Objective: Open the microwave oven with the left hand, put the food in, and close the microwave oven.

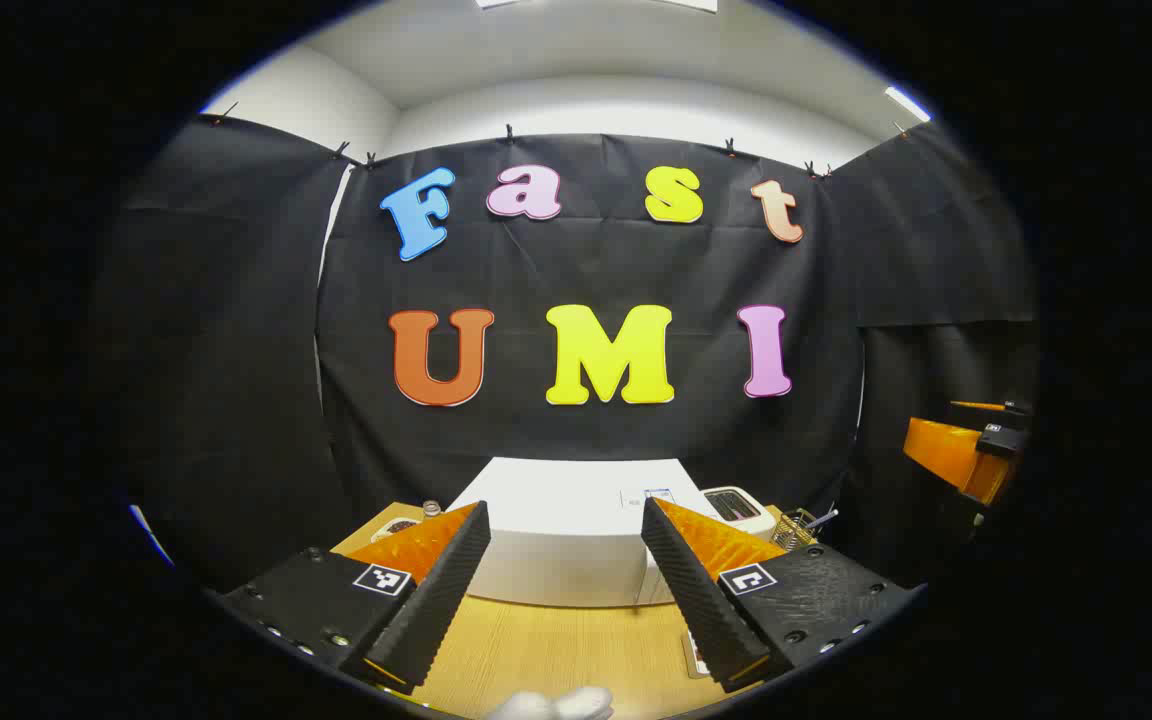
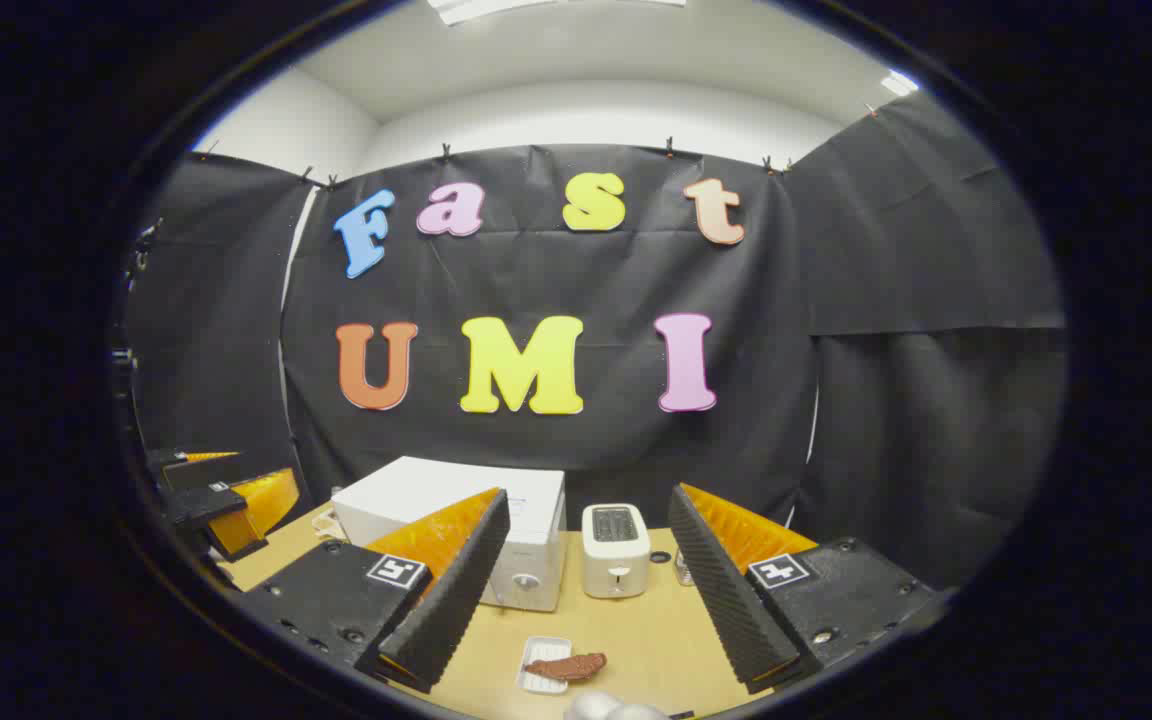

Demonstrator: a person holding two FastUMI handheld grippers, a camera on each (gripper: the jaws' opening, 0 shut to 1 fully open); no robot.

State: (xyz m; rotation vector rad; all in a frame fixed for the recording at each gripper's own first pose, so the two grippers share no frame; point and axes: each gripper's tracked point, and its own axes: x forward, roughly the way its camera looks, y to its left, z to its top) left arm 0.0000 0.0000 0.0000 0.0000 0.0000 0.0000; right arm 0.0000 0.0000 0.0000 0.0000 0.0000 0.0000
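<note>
Item: start of the door-opening step, nothing yet grasped. Left gripper (image 1: pixel 566 560): fingers spread wide, empty, raised above the wooden table (image 1: pixel 556 650) and aimed at the white microwave oven (image 1: pixel 566 545), which sits straight ahead between the two fingertips and a little below them. Right gripper (image 2: pixel 586 560): likewise wide and empty, held off to the side of the left one; in its own view the microwave lies ahead and to the left of its fingers, with a white toaster (image 2: pixel 615 549) straight ahead between them. Food: a brown piece (image 2: pixel 566 665) lying on a small white tray (image 2: pixel 539 665), on the table just below and between the right gripper's fingers, apart from the microwave's front. Door: appears closed; a round knob (image 2: pixel 526 581) shows on the front panel's right side, but the handle or the door's edge is too small to make out, probably on the face turned toward the grippers. Recommended handling, by judgement: bring the left gripper down and forward until the front face is in full view, find the door's free edge before narrowing the fingers, hook or pinch it squarely, then pull along the door's swing, not straight back, so the light cabinet does not slide on the table. Keep the right gripper low over the tray, clear of the door's sweep, ready to take the tray by its rim.
</note>
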